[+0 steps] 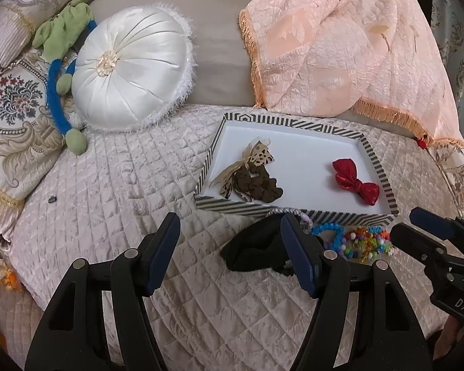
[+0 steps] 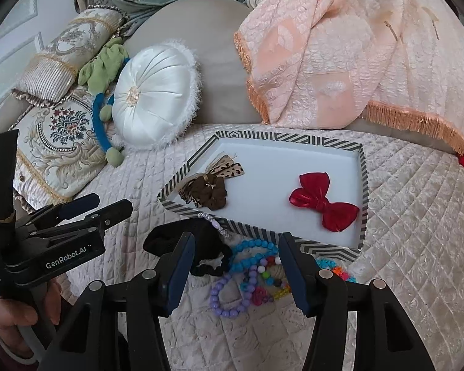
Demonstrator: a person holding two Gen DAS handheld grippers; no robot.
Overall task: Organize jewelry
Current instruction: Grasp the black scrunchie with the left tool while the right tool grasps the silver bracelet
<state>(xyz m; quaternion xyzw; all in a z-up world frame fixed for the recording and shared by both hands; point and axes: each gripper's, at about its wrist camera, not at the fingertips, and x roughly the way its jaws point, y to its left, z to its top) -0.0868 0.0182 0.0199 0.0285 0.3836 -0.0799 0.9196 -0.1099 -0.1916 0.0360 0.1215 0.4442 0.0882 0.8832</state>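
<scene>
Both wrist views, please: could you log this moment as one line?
left gripper open | right gripper open, over beads | tray holds red bow, scrunchie

Both grippers are just hanging side by side, angled forward and down. The left gripper [image 1: 230, 247] has its jaws spread wide with nothing between the blue pads [image 1: 162, 253]. Same deal with the right gripper [image 2: 236, 270], fingers well apart and gripping nothing. From the right wrist view you can see the person's left hand [image 2: 18, 315] wrapped around the left gripper's handle, thumb curled over the front.
</scene>
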